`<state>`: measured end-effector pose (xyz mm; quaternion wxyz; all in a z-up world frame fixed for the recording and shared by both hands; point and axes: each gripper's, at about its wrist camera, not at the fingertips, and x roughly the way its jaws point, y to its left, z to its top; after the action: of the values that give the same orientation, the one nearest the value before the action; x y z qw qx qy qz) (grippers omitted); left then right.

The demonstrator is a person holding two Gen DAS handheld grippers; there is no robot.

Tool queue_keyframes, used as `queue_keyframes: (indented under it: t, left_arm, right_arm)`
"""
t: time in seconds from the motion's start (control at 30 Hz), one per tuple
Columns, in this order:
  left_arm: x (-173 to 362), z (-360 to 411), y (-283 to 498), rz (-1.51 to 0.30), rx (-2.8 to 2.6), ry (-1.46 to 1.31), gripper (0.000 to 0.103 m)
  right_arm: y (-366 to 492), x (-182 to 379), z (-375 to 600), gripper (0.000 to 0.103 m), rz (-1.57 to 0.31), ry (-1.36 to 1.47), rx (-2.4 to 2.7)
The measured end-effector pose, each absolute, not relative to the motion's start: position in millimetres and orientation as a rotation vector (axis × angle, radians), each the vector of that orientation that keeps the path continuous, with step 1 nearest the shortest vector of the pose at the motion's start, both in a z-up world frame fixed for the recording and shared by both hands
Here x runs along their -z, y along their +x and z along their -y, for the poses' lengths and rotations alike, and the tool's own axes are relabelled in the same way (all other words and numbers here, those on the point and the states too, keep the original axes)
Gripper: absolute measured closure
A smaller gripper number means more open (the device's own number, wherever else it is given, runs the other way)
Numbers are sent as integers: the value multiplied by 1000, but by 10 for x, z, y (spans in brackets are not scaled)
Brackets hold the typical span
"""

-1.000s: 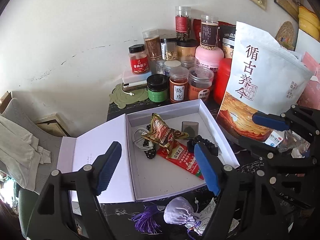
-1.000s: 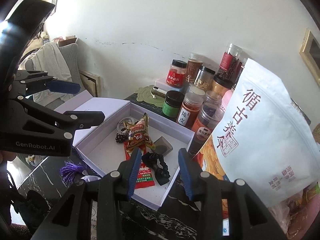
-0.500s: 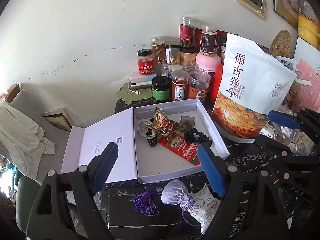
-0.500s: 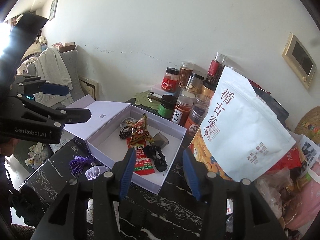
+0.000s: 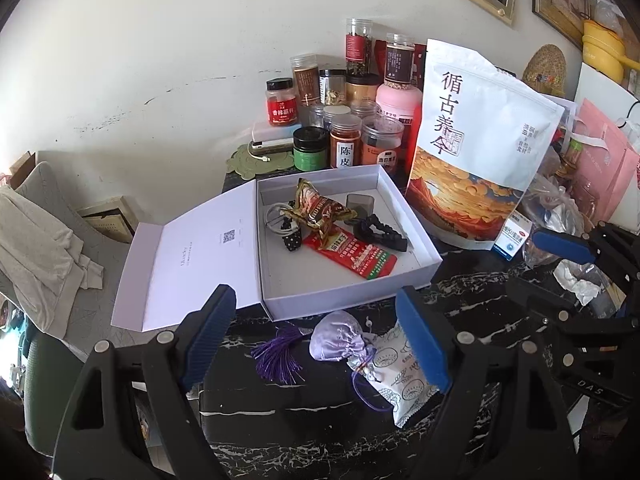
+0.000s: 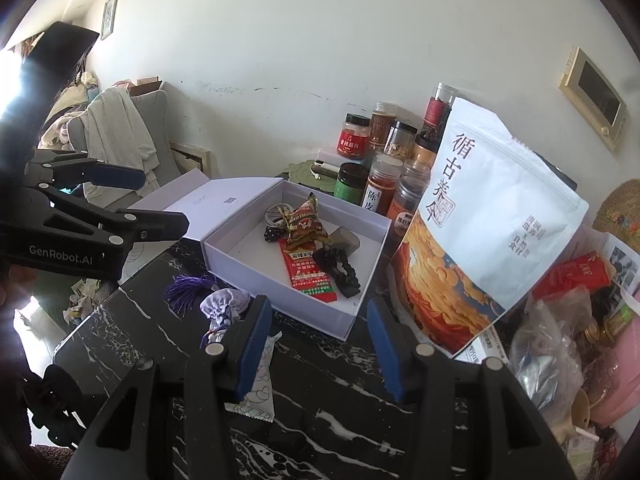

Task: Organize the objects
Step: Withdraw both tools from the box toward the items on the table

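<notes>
Lying open on the black marbled desk, the white box holds a red sachet whose long axis runs diagonally toward the near right corner, a gold snack packet and a black hair tie. Just before the box lie a lavender pouch and purple tassel. Left gripper and right gripper hover with fingers spread wide, holding nothing.

Daylight floods in from the left, blowing out that edge in the right wrist view, while fisheye distortion bends and darkens every corner; focus stays sharp.
</notes>
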<state>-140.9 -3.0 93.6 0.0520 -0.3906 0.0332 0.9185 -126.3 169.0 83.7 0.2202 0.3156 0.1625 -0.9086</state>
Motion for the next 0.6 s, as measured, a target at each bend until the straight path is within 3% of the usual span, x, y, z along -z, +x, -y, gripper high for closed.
queue_keyframes:
  t: [0.6]
  left_arm:
    - [-566, 94, -972, -41, -2787, -1256, 22]
  right_arm:
    - [-902, -484, -1684, 53, -368, 950, 2456]
